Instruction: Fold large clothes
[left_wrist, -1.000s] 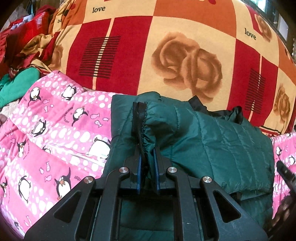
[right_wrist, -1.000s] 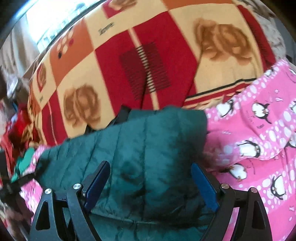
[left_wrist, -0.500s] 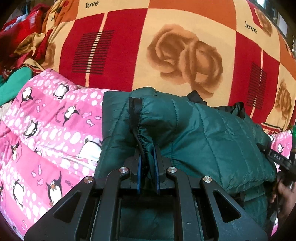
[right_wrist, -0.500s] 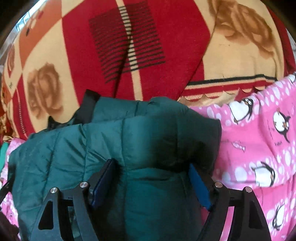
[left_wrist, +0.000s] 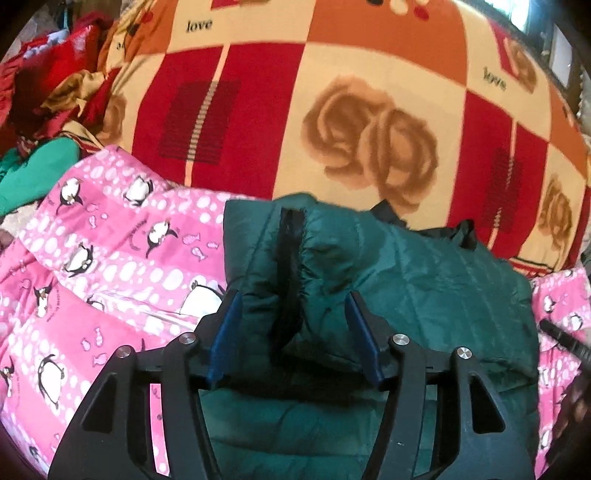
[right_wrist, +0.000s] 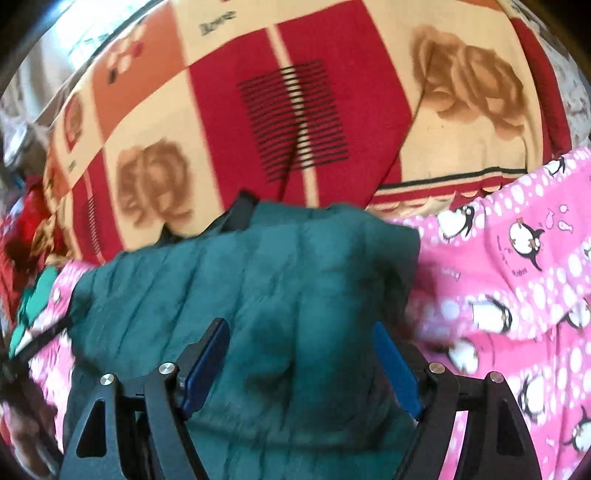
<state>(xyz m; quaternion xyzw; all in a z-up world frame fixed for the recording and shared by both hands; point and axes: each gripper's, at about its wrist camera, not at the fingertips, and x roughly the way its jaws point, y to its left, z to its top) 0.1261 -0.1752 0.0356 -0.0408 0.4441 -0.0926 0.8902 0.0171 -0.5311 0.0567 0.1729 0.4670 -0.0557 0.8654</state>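
A dark green quilted jacket (left_wrist: 424, 288) lies folded in a thick bundle on a pink penguin-print blanket (left_wrist: 110, 266). My left gripper (left_wrist: 293, 308) is open, its blue pads standing apart on either side of the jacket's black-trimmed edge (left_wrist: 290, 258). In the right wrist view the same jacket (right_wrist: 258, 295) fills the middle, and my right gripper (right_wrist: 301, 343) is open with its pads wide apart over the jacket's right end. Neither gripper holds cloth.
A red, cream and orange blanket with rose prints (left_wrist: 369, 129) covers the surface behind the jacket. A heap of red and green clothes (left_wrist: 37, 110) lies at the far left. The pink blanket (right_wrist: 517, 277) spreads to the right of the jacket.
My left gripper was shut on the jacket's black-trimmed edge and has now opened, letting it go. The right gripper stayed open and drew back a little from the jacket.
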